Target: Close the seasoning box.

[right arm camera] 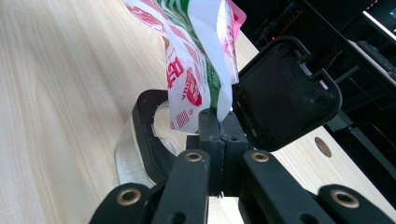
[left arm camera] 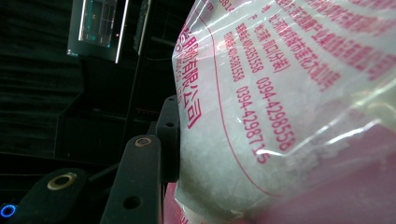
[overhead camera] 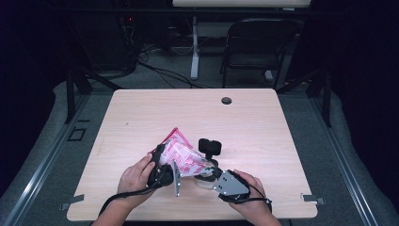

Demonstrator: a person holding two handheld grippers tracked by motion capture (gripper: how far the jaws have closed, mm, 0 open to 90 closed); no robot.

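A person holds a bag (overhead camera: 182, 157) of white grains tipped over a small clear jar (right arm camera: 140, 140) near the front edge of the tabletop (overhead camera: 141, 113), a little right of the middle. The left gripper (overhead camera: 157, 167) grasps the fat part of the bag, and its jaws press in on the sides. The right gripper (right arm camera: 219, 135) is clenched tight on the bag's lower corner, just above the jar's black rim. The jar's black lid (right arm camera: 285, 93) stands flipped open beside it. If the bag tips too fast, grains could miss the little mouth and scatter on the wood. A hard tug could also knock the jar over. Pink Chinese writing runs across the bag, with the numbers 0394-4298558 and 0394-4298715, though that last one is bent by a crease and may be misread.
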